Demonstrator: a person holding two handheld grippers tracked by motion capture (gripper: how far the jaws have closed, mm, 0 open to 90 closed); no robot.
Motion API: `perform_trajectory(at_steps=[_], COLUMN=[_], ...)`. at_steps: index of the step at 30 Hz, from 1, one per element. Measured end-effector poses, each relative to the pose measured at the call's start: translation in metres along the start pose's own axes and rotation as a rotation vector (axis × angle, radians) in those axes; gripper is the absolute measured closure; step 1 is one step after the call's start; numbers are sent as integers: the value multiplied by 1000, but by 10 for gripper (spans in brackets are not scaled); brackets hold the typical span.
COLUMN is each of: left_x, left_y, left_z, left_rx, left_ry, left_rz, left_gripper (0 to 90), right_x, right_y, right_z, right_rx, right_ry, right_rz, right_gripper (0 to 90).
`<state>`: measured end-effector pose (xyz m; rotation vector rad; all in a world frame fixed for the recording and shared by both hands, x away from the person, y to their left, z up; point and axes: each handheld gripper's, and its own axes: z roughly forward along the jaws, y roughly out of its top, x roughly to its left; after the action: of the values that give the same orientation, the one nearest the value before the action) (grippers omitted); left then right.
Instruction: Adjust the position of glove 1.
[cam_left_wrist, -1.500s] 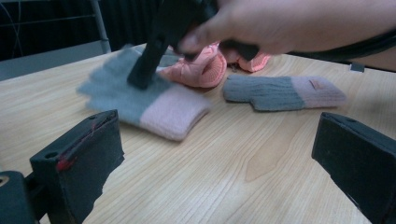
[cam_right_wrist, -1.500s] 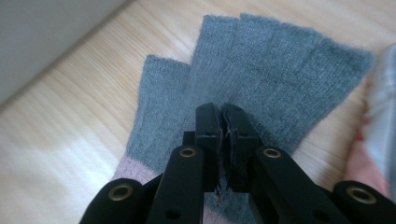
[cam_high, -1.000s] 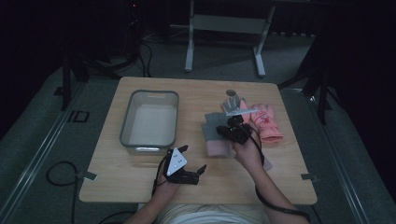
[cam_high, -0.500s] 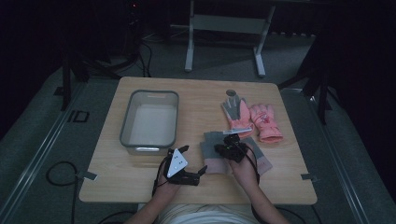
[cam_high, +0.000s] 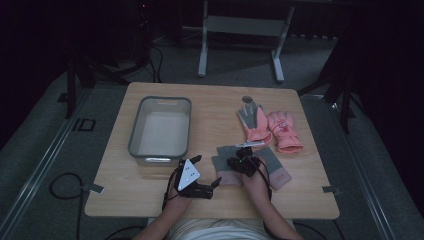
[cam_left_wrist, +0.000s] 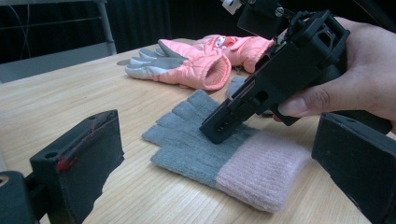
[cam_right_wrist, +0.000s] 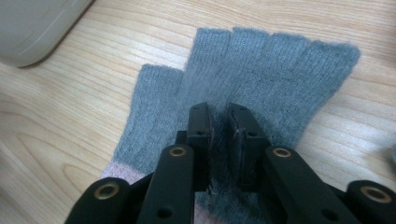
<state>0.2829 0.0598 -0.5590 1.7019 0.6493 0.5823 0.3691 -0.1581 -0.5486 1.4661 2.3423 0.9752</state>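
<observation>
right gripper (cam_right_wrist: 219, 116) jaws narrowed, pinching a fold of grey fingerless glove (cam_right_wrist: 261, 79) lying flat on table (cam_high: 210, 125); left gripper (cam_left_wrist: 224, 154) jaws wide, empty; left gripper view shows glove's pink cuff

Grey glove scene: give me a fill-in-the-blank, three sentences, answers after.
1. The right gripper pinches the grey glove, whose cuff is ____ in colour.
2. The left gripper has its jaws ____.
3. The two ski gloves beyond it are mostly ____.

Answers: pink; open; pink
</observation>
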Motion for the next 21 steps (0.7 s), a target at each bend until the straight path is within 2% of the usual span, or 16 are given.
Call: perform_trajectory(at_steps=[4, 9, 10, 12, 13, 15, 16, 19, 21], left_x=[0, 1, 1, 1, 1, 1, 1, 1, 1], left_y=[1, 1, 1, 1, 1, 1, 1, 0, 0], left_z=[-1, -1, -1, -1, -1, -1, 0, 0, 1], left_rx=[-4, -3, -4, -5, -2, -2, -1, 5, 3], left_ry=[-3, -5, -5, -6, -6, -11, -12, -12, -13], left_rz=[1, -4, -4, -2, 2, -2, -2, 4, 3], left_gripper=[13, 13, 13, 13, 13, 13, 13, 13, 13], right_x=[1, -4, -10, -16, -20, -28, -33, -49, -59], right_y=[1, 8, 15, 21, 23, 25, 25, 25, 24], right_z=[-1, -14, -25, -37, -43, -52, -56, -67, -75], right_rx=[1, -20, -46, -67, -90, -107, -121, -124, -129], right_ry=[9, 39, 49, 46, 57, 46, 68, 58, 69], right_rz=[2, -13, -38, -77, -109, -181, -209, -274, -292], right_gripper=[706, 667, 639, 617, 604, 606, 618, 651, 652])
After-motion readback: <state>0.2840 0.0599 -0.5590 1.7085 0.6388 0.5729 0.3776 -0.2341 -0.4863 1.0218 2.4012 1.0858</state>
